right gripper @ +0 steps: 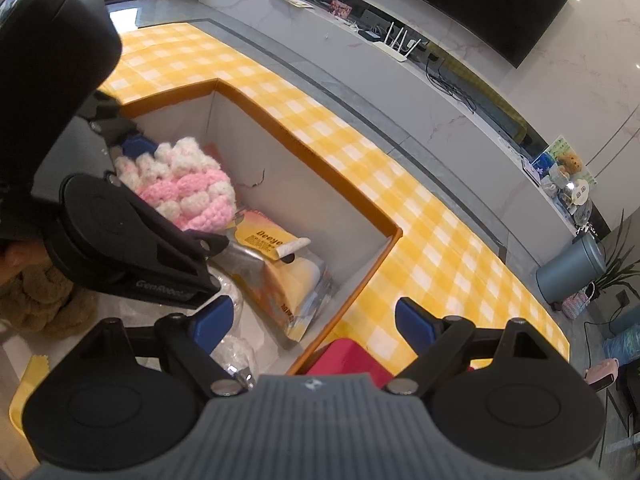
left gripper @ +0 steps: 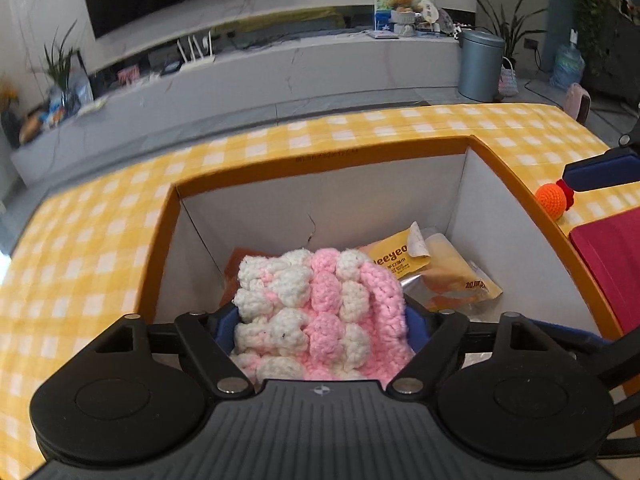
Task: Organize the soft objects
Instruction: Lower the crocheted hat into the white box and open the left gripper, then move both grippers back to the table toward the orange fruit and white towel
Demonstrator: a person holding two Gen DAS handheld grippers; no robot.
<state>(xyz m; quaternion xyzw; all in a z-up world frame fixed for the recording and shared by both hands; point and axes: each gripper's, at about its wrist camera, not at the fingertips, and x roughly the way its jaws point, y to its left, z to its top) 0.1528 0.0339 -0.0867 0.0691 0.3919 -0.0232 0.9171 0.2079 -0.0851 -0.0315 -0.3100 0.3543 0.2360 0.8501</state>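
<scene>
My left gripper [left gripper: 320, 320] is shut on a pink and white crocheted piece [left gripper: 316, 308] and holds it inside the open orange-rimmed cardboard box [left gripper: 320, 156]. The same piece [right gripper: 184, 184] and the left gripper [right gripper: 136, 152] show in the right wrist view, low over the box [right gripper: 304, 148]. My right gripper [right gripper: 314, 320] is open and empty, hovering over the box's near right corner. An orange crocheted ball [left gripper: 551, 197] lies on the table to the right of the box, next to the right gripper's blue fingertip [left gripper: 592, 172].
Yellow snack packets [left gripper: 436, 268] [right gripper: 280, 264] lie in the box bottom. A red block [left gripper: 612, 264] [right gripper: 348, 356] sits by the box's right side. The table has a yellow checked cloth [left gripper: 100, 240] [right gripper: 440, 260]. A brown fuzzy item [right gripper: 44, 300] is at left.
</scene>
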